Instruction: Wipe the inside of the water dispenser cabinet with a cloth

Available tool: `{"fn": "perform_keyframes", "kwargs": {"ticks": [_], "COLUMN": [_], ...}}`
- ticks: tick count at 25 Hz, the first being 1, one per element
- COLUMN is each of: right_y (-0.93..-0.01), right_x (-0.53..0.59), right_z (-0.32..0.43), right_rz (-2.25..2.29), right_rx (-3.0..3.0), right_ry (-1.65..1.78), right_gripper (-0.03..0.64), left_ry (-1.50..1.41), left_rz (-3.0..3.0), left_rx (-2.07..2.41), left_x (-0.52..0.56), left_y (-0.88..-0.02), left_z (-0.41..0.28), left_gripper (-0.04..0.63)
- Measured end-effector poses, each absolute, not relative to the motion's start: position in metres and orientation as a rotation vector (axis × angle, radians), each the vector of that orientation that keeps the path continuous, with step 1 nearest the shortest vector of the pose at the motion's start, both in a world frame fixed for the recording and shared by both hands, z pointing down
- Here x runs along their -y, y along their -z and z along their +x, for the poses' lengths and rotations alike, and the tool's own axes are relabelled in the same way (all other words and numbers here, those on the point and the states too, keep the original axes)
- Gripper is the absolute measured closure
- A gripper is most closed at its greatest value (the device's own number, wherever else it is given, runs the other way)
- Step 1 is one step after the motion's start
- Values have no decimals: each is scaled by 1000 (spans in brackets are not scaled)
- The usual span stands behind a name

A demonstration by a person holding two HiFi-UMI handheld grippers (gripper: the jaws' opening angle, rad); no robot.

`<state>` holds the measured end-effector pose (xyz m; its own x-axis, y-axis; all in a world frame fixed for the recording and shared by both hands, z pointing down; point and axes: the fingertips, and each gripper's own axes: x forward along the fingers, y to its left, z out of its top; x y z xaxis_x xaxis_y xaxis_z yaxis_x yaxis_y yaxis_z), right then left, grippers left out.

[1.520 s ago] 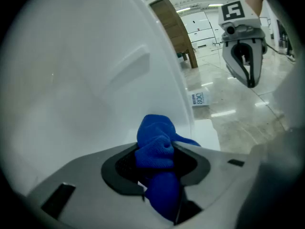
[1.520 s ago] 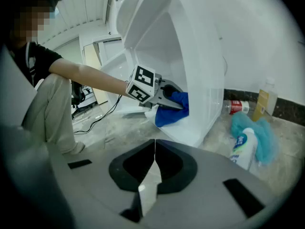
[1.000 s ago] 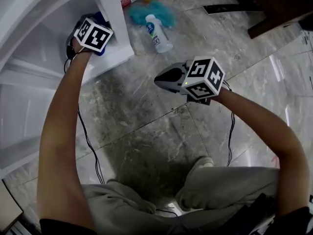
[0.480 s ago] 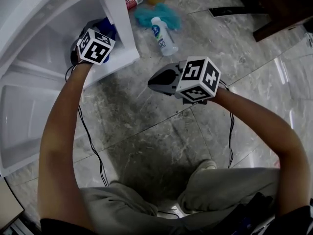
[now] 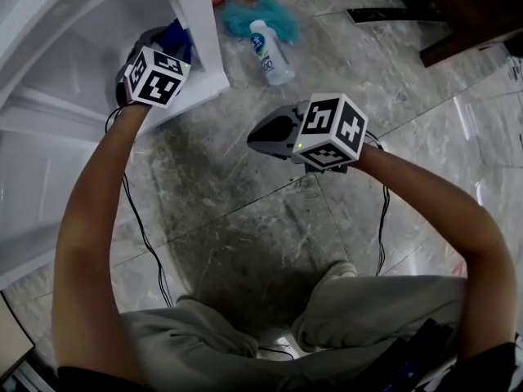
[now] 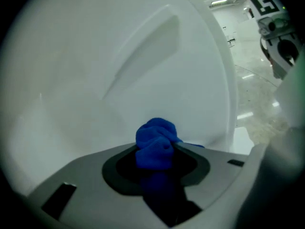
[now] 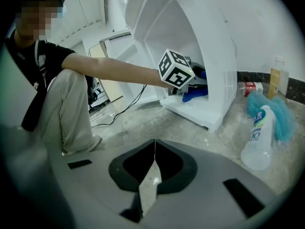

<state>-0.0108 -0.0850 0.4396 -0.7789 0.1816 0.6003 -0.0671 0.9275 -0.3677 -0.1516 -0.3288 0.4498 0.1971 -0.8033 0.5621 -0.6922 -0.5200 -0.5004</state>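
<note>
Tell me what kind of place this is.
Likely an indoor room under cleaning: polished stone-tile floor, an open white cabinet on it, a plastic bottle and teal cloth lying nearby.

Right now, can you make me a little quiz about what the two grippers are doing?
1. True or false: the right gripper is shut with nothing in it.
2. What colour is the cloth that the left gripper holds? A red, B blue, C yellow.
3. Fill the gap: the white bottle lies on the ____.

Key: 1 true. 2 B. 3 floor.
</note>
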Motion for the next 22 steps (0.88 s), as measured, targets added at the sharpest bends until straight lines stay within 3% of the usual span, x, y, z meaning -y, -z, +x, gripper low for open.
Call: {"fn": "perform_keyframes", "kwargs": {"ticks": [7, 22], "right_y": [-427, -415], "right_x": [89, 75], "right_z": [-42, -26], "right_rz": [-113, -77], "right_rx": [2455, 2422], "right_ry": [-505, -464], "right_gripper": [618, 618], "left_ry": [1293, 1273], "left_rz": [-2305, -2415], "left_rx": [-1469, -1682], "left_x": [341, 345], "left_y": [-454, -458], "left_z": [-154, -165], "left_gripper": [440, 443]}}
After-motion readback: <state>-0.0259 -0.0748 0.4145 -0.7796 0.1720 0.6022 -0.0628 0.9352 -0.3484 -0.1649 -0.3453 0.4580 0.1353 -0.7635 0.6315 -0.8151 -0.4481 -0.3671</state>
